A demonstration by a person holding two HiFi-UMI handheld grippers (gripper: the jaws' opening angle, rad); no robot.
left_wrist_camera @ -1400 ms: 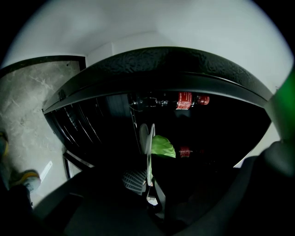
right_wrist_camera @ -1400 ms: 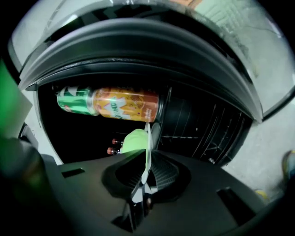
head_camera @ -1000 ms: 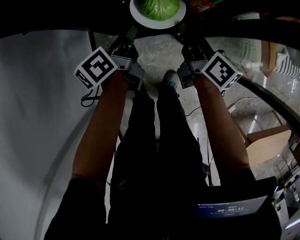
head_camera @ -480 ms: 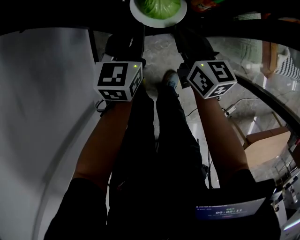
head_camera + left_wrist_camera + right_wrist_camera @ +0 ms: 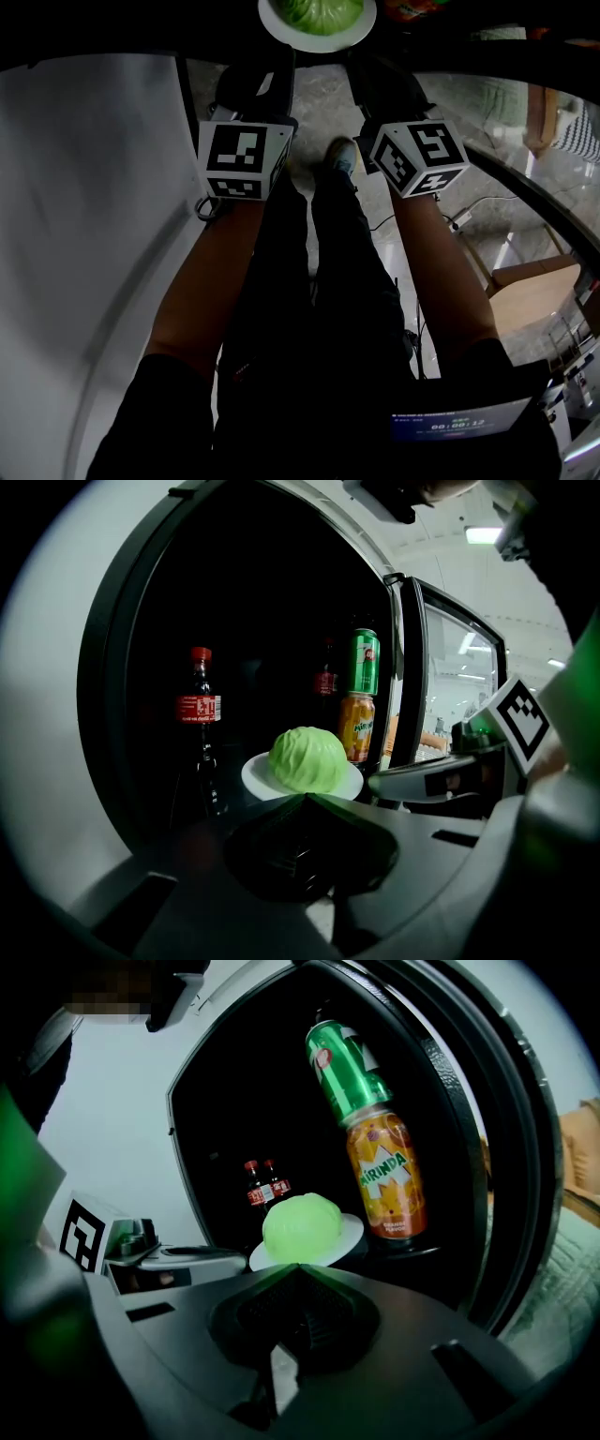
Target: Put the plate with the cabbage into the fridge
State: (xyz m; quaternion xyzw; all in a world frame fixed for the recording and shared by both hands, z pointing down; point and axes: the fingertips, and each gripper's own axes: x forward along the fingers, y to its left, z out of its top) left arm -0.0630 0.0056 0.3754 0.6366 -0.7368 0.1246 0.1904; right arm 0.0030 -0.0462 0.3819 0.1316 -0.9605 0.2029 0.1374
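A white plate carrying a pale green cabbage rests on a dark shelf inside the fridge, at the top of the head view. In the left gripper view the cabbage and plate sit just past my left gripper, whose jaws are shut to a point with nothing between them. My right gripper is likewise shut and empty, just short of the plate and cabbage. Both marker cubes, left and right, hang below the plate, one on each side.
Inside the fridge stand a cola bottle, a green can stacked on an orange Mirinda can, and two small bottles at the back. The glass fridge door is open at right. A white wall is at left, and the person's legs below.
Both grippers have rolled about their axes, so the marker cubes show other faces, and their fingers no longer reach the plate's rim. The plate with the cabbage stays on the shelf.
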